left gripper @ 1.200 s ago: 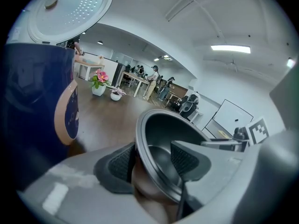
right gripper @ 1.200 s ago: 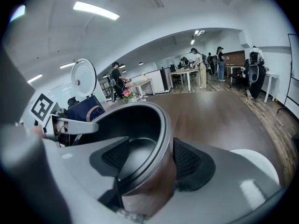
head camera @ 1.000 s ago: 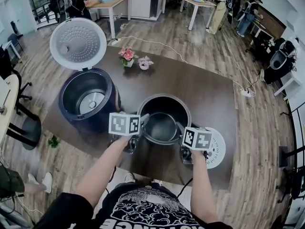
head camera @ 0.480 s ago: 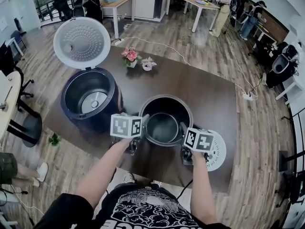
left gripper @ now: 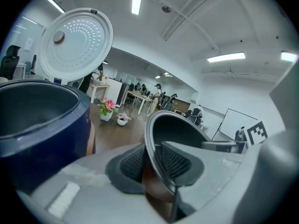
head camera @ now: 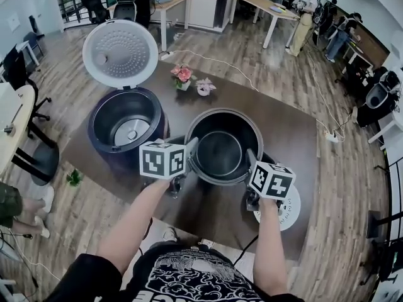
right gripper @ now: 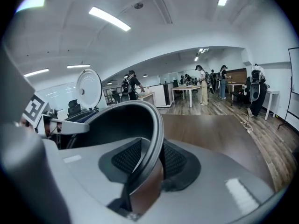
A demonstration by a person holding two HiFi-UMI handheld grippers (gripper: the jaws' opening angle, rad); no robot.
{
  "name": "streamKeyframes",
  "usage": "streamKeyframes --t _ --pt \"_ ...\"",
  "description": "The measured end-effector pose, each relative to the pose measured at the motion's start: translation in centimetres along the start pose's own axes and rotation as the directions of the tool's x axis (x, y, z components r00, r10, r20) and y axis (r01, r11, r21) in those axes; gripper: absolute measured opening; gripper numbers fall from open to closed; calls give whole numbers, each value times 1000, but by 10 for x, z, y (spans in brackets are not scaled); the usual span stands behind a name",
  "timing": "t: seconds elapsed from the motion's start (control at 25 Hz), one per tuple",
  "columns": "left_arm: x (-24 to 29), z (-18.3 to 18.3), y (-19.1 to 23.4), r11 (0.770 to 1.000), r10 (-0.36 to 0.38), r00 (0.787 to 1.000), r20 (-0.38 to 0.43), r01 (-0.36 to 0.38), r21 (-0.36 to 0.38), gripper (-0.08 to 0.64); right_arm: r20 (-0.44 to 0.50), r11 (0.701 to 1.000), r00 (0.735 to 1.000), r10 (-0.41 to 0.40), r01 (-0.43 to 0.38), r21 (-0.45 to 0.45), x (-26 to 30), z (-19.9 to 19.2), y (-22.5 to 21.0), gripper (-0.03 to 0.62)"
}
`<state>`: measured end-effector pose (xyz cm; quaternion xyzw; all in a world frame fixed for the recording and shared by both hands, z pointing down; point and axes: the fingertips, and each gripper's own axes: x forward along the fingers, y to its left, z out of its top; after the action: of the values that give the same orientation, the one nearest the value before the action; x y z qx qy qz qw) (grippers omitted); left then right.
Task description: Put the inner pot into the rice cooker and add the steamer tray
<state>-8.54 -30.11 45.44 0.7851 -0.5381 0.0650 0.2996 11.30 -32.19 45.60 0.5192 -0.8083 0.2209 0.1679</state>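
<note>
inner pot [head camera: 223, 153]: right of rice cooker [head camera: 108, 119] | steamer tray [head camera: 291, 209]: seemingly right of pot

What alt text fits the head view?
The left gripper and right gripper, fingers just closed further, clamp the inner pot by opposite rim edges beside the open rice cooker. A white steamer tray lies on the table.

Inner pot [head camera: 221, 150]: rim was gripped on opposite sides as the jaws of the left gripper [head camera: 191, 150] and right gripper [head camera: 251, 160] were closed further on it, and was lifted off the table [head camera: 286, 121].
</note>
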Motion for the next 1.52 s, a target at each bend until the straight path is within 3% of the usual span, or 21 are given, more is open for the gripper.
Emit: streamKeyframes --t 0.32,0.72,1.04,1.52 --pt "-32 56 -2 999 12 991 133 -17 33 104 113 997 992 60 -55 -50 -7 59 28 118" --pt "-74 105 10 997 66 964 258 -76 26 104 174 980 972 158 -133 -145 -5 116 73 118" --pt "-116 138 29 989 137 926 352 -147 3 104 205 951 944 258 -211 -226 0 156 120 120" --pt "-181 158 66 970 237 866 441 -240 -49 98 215 899 898 384 -310 -309 8 180 198 120"
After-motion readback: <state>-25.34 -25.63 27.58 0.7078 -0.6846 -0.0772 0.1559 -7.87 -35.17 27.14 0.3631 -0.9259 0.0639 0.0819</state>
